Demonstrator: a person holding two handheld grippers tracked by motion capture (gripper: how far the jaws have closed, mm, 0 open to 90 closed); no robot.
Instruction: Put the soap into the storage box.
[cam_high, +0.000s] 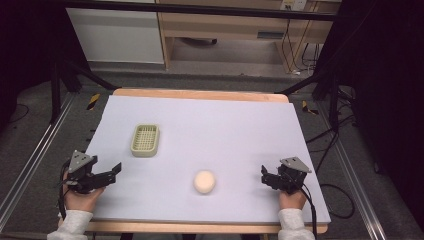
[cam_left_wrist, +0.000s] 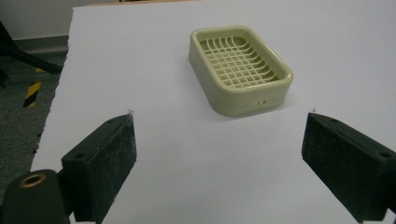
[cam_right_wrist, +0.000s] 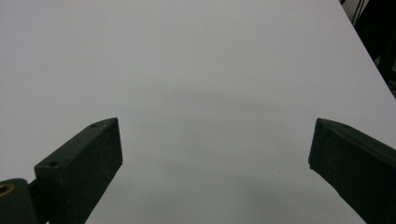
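While both claws gape, soap (cam_high: 204, 181) lies near dish (cam_high: 145, 140).

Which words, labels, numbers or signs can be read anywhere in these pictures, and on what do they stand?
No text can be read.
Soap dish: no lettering to be seen; a small mark low on its near wall is too small to read.
Round soap: no print to be seen.
Label on the wooden furniture behind the table: too blurred to read.
Yellow and black striped tape on the floor: stripes, no words.
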